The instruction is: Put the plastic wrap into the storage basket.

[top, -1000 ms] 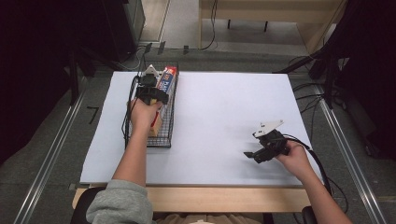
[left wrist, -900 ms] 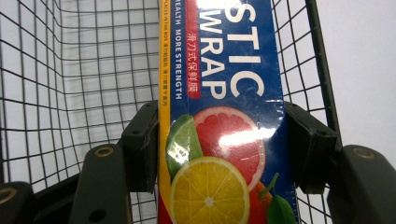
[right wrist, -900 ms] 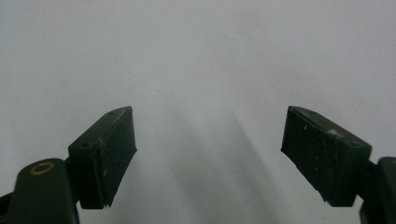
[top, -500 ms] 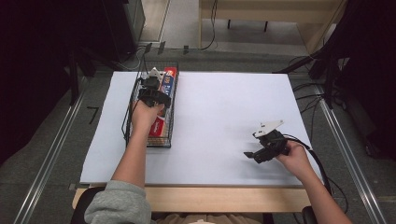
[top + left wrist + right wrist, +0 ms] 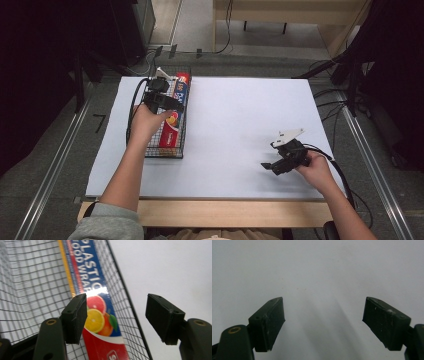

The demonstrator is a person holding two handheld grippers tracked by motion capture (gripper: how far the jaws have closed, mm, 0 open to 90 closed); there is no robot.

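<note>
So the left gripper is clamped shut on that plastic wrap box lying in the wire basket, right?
Not quite. The left gripper is open, its jaws spread apart and gripping nothing, as the left gripper view shows. The plastic wrap box does lie in the wire basket.

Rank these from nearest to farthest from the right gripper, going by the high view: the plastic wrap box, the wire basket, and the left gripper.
From the right gripper, at the table's near right:
1. Wire basket: its near right corner is closest, over at the left.
2. Plastic wrap box: lying inside the basket along its right wall.
3. Left gripper: over the basket's far part, jaws open.
</note>
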